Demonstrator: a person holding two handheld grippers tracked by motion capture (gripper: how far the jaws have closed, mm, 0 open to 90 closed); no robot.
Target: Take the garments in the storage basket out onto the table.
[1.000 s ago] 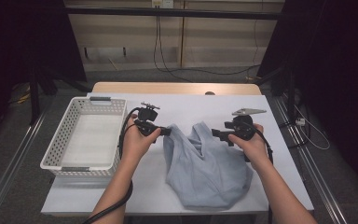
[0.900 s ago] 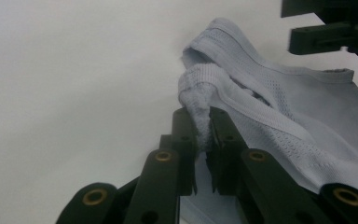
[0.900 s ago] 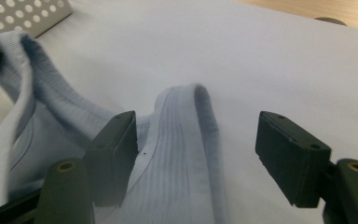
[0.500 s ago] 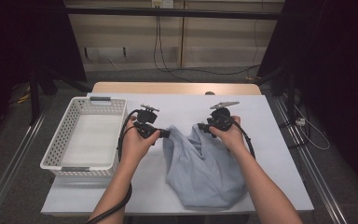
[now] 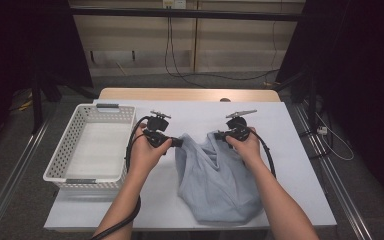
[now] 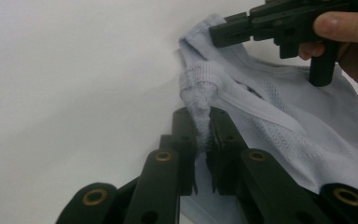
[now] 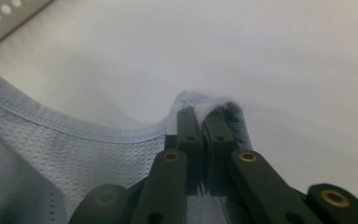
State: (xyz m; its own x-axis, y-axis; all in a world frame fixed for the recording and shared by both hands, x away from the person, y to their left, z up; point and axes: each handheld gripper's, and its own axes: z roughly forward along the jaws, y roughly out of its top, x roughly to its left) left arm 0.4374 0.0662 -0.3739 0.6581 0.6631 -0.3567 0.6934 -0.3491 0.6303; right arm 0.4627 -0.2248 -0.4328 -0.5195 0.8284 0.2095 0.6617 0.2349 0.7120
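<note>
Garment (image 5: 215, 180) edge between both grippers' jaws

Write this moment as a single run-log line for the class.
left gripper: shut on garment strap | right gripper: jaws just closed on garment edge | garment: on table | basket: left of garment

wall: beige panels (image 5: 145, 45); dark curtains (image 5: 30, 45) | floor: grey (image 5: 10, 175), cables (image 5: 205, 75)
</note>
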